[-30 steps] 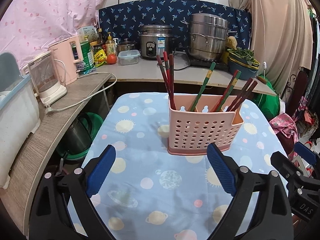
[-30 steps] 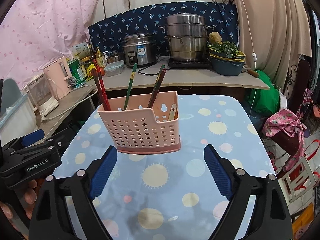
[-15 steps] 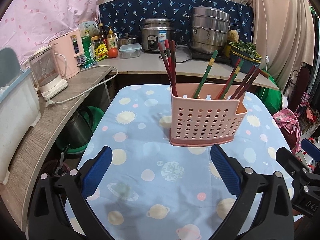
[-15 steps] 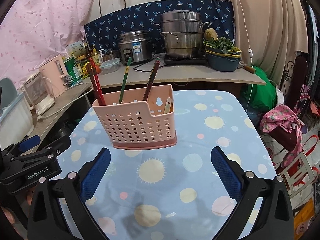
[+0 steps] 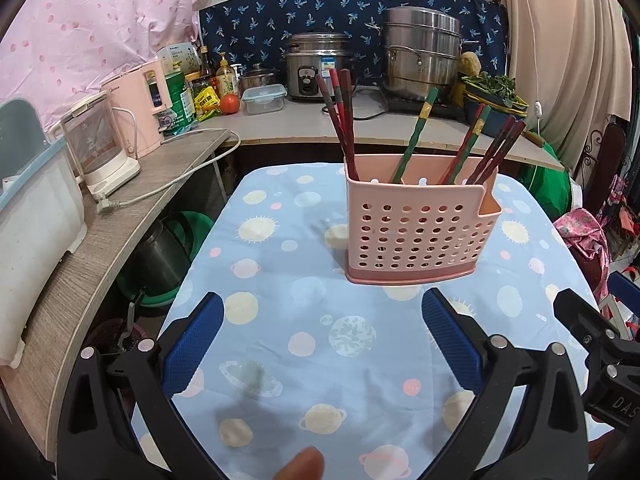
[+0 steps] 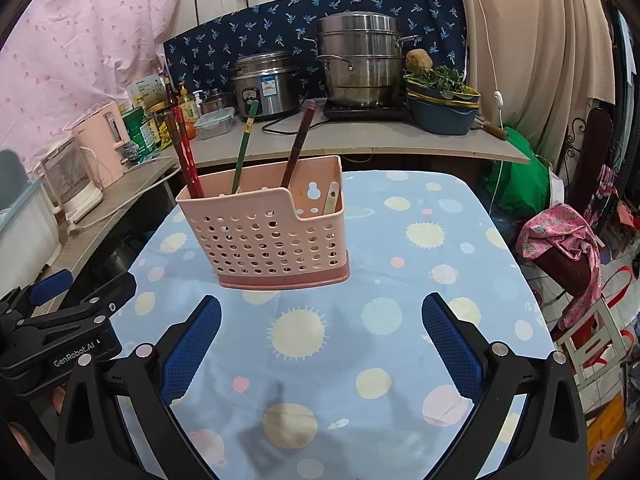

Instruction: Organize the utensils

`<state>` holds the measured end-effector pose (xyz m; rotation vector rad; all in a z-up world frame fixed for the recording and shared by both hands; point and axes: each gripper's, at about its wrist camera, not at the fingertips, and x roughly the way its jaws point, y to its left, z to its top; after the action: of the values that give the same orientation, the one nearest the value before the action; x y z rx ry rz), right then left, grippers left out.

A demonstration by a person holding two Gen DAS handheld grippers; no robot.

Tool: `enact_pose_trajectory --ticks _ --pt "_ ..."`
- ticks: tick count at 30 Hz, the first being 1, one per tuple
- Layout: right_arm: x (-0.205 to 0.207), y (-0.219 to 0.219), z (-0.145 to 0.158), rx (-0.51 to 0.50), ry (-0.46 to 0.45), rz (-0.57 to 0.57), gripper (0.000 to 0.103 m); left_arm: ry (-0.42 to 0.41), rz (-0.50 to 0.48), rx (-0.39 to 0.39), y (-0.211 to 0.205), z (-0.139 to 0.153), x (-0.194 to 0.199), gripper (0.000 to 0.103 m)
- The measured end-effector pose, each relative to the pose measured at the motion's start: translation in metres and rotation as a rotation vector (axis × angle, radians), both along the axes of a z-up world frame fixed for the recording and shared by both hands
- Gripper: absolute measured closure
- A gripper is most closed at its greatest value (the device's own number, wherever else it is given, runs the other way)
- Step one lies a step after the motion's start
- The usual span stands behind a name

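A pink perforated utensil basket (image 5: 418,232) stands upright on the table with the blue planet-print cloth (image 5: 300,340). Several red, dark and green chopsticks (image 5: 340,120) stand in it, leaning. It also shows in the right wrist view (image 6: 268,232) with chopsticks (image 6: 186,152) and a pale utensil handle (image 6: 331,198) in its right compartment. My left gripper (image 5: 322,344) is open and empty, in front of the basket. My right gripper (image 6: 320,344) is open and empty, also in front of it, to the right of the left one.
A counter (image 5: 280,124) behind the table holds a rice cooker (image 5: 316,68), a steamer pot (image 5: 420,56), bottles and a bowl of greens (image 6: 440,96). A side shelf on the left carries a kettle (image 5: 100,148). A chair with pink cloth (image 6: 560,248) stands right.
Both grippers have drawn back from the basket and risen a little; the basket looks smaller and farther. Both stay open and empty. The basket has not moved.
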<state>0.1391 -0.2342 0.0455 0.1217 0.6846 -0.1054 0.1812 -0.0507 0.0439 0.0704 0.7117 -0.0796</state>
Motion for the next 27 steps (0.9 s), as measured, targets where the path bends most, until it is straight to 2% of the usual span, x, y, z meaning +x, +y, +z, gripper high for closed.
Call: enact_pose_trajectory --ticks 27 --pt "0.003 0.006 -0.011 0.004 0.036 0.005 0.006 0.009 0.039 0.035 -0.001 -0.008 0.000 0.008"
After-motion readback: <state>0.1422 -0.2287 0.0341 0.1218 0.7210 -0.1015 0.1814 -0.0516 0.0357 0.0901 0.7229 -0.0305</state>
